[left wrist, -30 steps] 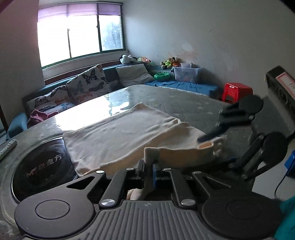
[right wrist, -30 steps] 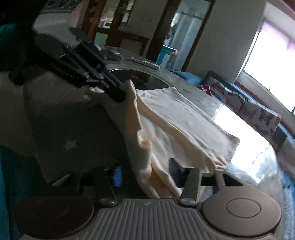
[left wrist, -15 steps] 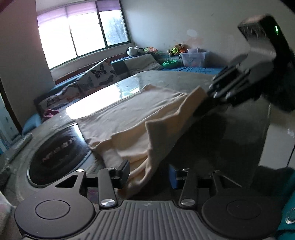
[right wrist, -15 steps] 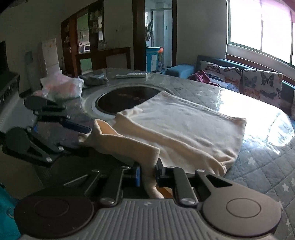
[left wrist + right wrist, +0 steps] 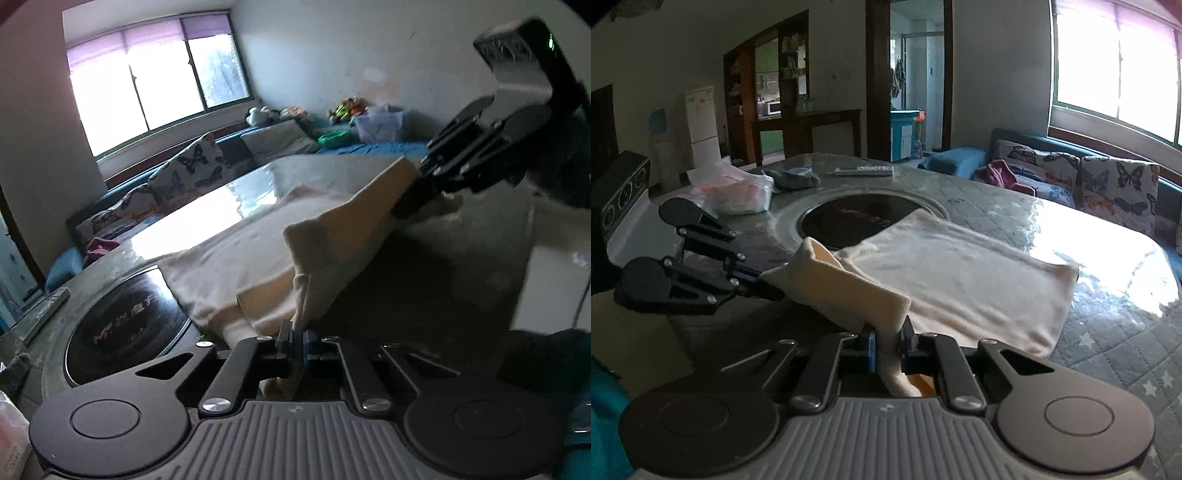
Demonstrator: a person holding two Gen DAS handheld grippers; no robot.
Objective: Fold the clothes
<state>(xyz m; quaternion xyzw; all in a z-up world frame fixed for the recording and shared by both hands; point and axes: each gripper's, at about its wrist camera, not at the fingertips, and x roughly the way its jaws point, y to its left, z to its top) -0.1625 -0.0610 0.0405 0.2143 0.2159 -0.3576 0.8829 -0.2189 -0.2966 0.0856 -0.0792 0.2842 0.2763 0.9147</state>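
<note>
A cream garment [image 5: 251, 258] lies on the round table, also shown in the right wrist view [image 5: 960, 280]. My left gripper [image 5: 297, 341] is shut on its near edge, and it shows from the side in the right wrist view [image 5: 768, 280]. My right gripper [image 5: 888, 341] is shut on the same edge further along, and it shows in the left wrist view [image 5: 410, 199]. The edge is lifted off the table and stretched between the two grippers. The far part of the garment lies flat.
A black round hob [image 5: 864, 225] is set in the table [image 5: 1108, 332] next to the garment. A plastic bag [image 5: 738, 192], a grey cloth [image 5: 792, 179] and a remote [image 5: 864, 170] lie at the far side. A sofa with butterfly cushions [image 5: 1108, 184] stands under the window.
My left gripper was open half a second ago and has shut on the garment's edge. My right gripper has stayed shut on the cloth. The held edge is now raised between them.
</note>
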